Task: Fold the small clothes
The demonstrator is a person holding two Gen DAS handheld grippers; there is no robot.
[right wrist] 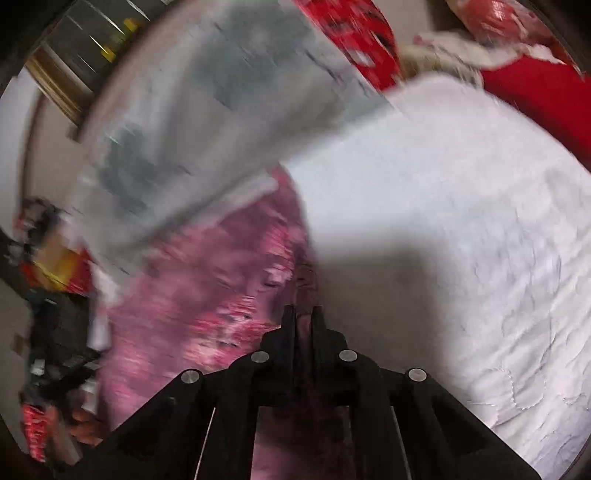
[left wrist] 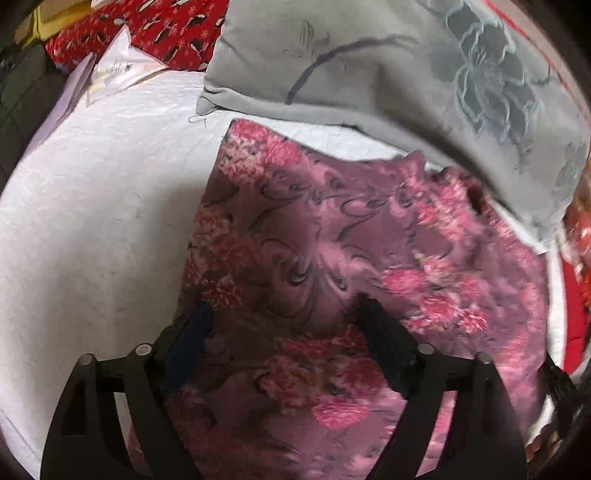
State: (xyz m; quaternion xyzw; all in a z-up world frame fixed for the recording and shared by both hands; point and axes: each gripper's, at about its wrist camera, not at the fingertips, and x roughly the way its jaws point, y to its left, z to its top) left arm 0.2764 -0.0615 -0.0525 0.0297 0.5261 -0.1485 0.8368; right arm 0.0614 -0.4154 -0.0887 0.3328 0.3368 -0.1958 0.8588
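**Right jaws clamped on pink floral garment edge, left jaws apart over it**

We see one pink floral garment (left wrist: 332,258) lying spread on a white quilted bed cover (left wrist: 92,221). The left gripper (left wrist: 284,314) hangs over the garment's near part, jaws wide apart, cloth lying under and between them, not pinched. The garment's left edge runs just beside the left finger; beyond it the white cover is bare and open.

In the right wrist view we see the right gripper (right wrist: 303,314) with jaws together, clamped on a thin fold at the pink garment's (right wrist: 207,288) right edge. To the right of that edge we see a wide bare stretch of white cover (right wrist: 461,221), good open room. This view is motion-blurred.

We count one grey flower-embroidered cloth (left wrist: 388,62) along the garment's far edge, overlapping its far right corner; the same grey cloth (right wrist: 192,129) shows blurred in the right view. One red patterned fabric (left wrist: 155,29) lies past the cover's far edge, plus one white packet (left wrist: 122,70) at the far left. Two grippers, one garment in work.
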